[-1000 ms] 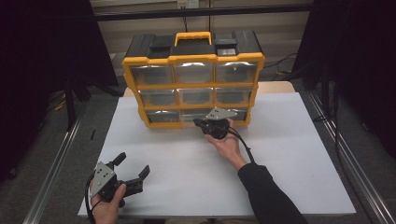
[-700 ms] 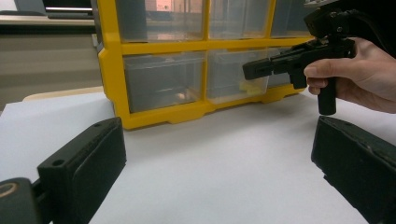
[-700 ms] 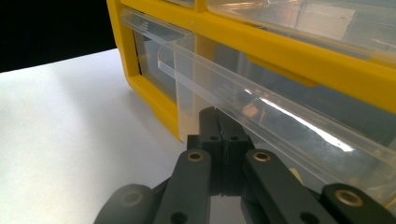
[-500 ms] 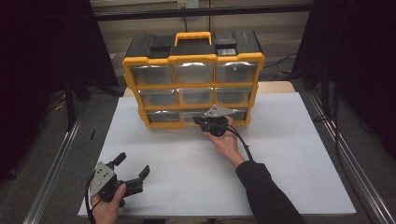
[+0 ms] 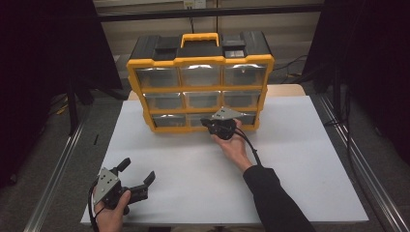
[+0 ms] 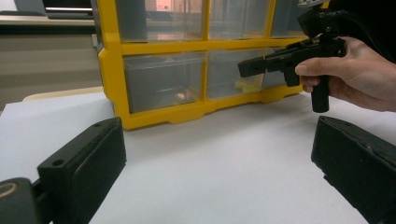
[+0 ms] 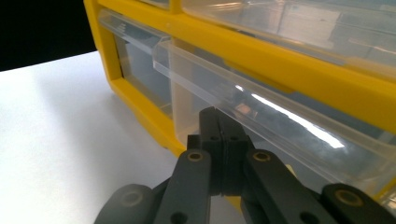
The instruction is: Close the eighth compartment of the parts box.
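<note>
Bottom-middle drawer (image 7: pixel 261 121) of organiser (image 5: pixel 200 79): opening step.
Right tool (image 5: pixel 218 126), clenched empty, is hooking the lip; next, pulling toward 6 o'clock. Left tool (image 5: pixel 137 173) is idling released.

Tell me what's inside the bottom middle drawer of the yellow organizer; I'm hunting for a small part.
Through the clear front of the bottom middle drawer, a small yellowish piece shows. The right claw covers part of the drawer, so other contents can't be told.

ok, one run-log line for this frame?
left hand-held gripper: open, idle on table | right hand-held gripper: shut, tips at bottom-middle drawer | organizer: upright
</note>
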The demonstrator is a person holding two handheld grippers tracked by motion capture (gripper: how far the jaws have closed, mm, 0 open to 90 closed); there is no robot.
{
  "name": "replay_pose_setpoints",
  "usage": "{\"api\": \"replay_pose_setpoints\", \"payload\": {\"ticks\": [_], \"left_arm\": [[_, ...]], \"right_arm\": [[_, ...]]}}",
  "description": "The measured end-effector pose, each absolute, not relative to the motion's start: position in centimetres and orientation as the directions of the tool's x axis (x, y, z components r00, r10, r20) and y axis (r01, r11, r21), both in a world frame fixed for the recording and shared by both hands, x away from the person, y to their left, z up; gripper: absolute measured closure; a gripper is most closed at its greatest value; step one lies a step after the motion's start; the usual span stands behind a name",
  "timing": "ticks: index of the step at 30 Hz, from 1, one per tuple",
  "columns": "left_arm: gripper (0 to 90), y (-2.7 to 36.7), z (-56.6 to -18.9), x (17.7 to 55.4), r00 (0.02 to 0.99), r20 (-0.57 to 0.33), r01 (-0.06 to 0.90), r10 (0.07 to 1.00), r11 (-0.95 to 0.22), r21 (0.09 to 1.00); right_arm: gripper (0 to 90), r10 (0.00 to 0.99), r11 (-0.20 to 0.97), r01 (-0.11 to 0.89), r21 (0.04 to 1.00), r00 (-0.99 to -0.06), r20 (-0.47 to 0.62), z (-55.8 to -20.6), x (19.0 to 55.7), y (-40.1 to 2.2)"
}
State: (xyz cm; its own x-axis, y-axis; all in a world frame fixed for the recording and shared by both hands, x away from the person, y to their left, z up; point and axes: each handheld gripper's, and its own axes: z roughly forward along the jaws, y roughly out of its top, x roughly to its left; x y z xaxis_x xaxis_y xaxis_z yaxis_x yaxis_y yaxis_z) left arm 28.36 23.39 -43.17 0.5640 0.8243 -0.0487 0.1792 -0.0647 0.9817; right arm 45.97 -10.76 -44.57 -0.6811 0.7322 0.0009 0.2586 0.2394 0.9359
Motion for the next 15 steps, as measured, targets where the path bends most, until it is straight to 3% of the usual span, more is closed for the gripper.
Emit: {"api": "replay_pose_setpoints", "payload": {"ticks": [15], "left_arm": [[3.2, 23.35, -43.20, 28.36, 0.566, -0.054, 0.184, 0.823, -0.062, 0.981]], "right_arm": [[90.0, 0.754, 0.243, 0.264, 0.933, -0.657, -0.010, -44.56, 46.79, -10.55]]}}
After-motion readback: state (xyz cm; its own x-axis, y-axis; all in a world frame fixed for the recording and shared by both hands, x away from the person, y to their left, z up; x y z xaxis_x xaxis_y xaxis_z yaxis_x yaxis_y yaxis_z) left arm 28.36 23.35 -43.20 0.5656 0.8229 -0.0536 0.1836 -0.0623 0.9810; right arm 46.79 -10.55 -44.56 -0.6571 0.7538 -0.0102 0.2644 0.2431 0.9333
